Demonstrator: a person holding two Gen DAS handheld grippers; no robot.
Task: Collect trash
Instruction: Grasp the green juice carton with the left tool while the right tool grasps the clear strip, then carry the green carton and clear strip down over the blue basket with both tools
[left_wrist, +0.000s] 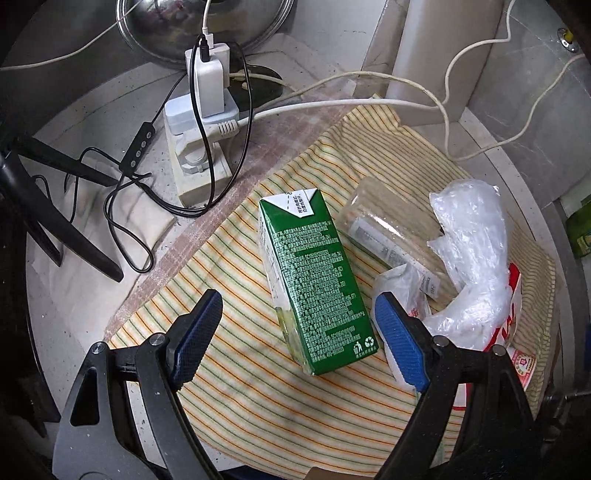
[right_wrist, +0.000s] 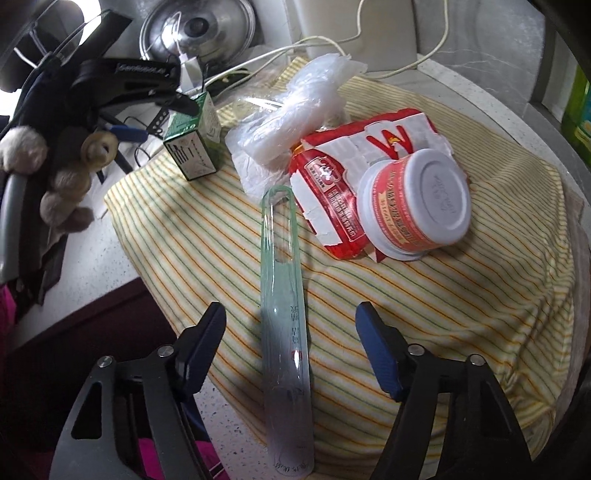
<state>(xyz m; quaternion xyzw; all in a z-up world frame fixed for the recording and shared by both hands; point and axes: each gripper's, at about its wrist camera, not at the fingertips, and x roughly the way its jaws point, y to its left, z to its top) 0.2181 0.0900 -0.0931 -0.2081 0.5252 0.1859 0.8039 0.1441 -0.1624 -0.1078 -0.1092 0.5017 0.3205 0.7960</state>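
On the striped yellow-and-green cloth covering the counter, a green rectangular drink carton lies on its side, flanked by the spread fingers of the left gripper. That claw is released, its blue pads wide apart, one on each side of the carton's near end and neither touching it. The carton's long axis runs away from the claw, tilted a little to the left, so the pads face its two long side walls; a straight closing should catch it across the narrow width. This looks like the step in hand.

Just right of the carton lie a clear plastic bottle on its side and a crumpled clear plastic bag, the bag close against the right pad, where it may get pinched along with the carton.

The right gripper is likewise released and holds nothing. A long pale-green transparent plastic case lies between its fingers, its length pointing straight ahead. Beyond sit a torn red-and-white paper package and a red-labelled white tub resting against it.
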